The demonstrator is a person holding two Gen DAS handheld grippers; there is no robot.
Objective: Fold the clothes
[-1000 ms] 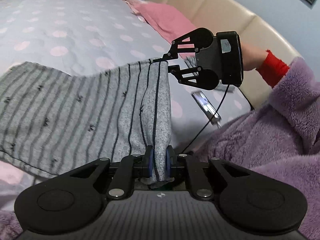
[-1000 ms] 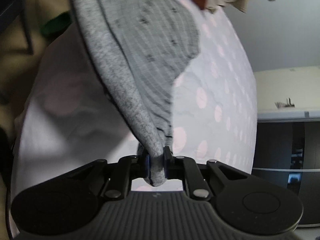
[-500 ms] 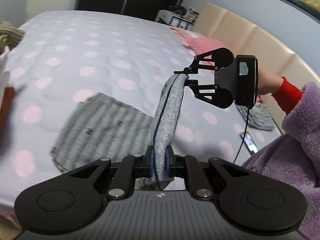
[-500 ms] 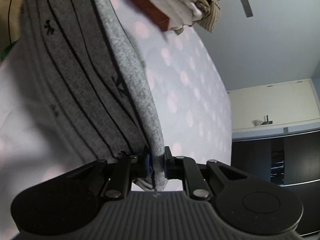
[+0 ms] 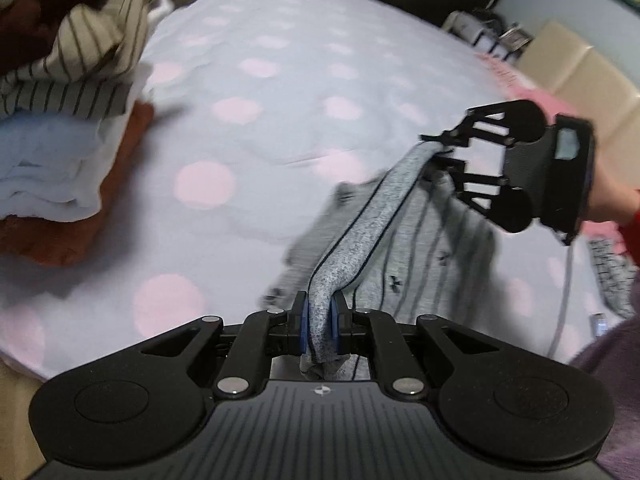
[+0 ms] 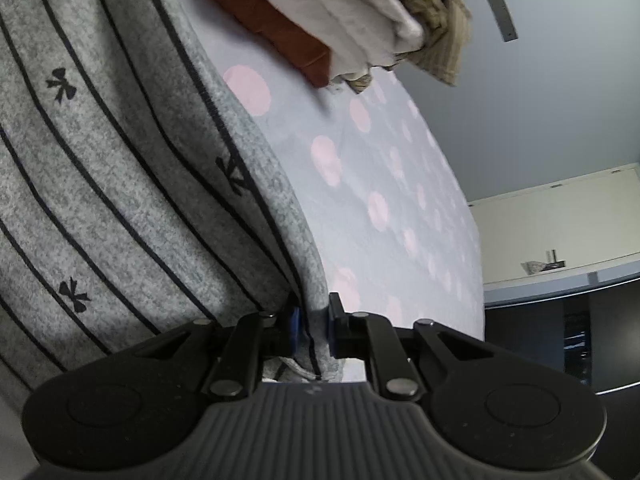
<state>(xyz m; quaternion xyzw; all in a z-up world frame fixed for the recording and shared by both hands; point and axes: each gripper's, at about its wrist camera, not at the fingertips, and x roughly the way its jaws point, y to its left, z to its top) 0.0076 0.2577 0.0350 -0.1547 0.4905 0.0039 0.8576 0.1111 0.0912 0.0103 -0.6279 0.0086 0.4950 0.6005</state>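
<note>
Left gripper (image 5: 319,317): jaws nearly together, clamped on a grey band of fabric that fills the narrow gap between the blue pads (image 5: 303,322).
Left gripper pose: fingers point forward and slightly up, the body level across the bottom of the left wrist view.
Right gripper (image 5: 434,148): seen from the left wrist view at upper right, turned sideways, its fingers pointing left and pinched close on the far end of the same grey band.
Right gripper, own view (image 6: 313,322): jaws close, fabric between them.
Right hand (image 5: 610,200): wrapped behind the gripper body, bare skin showing, a red cuff at the wrist.
</note>
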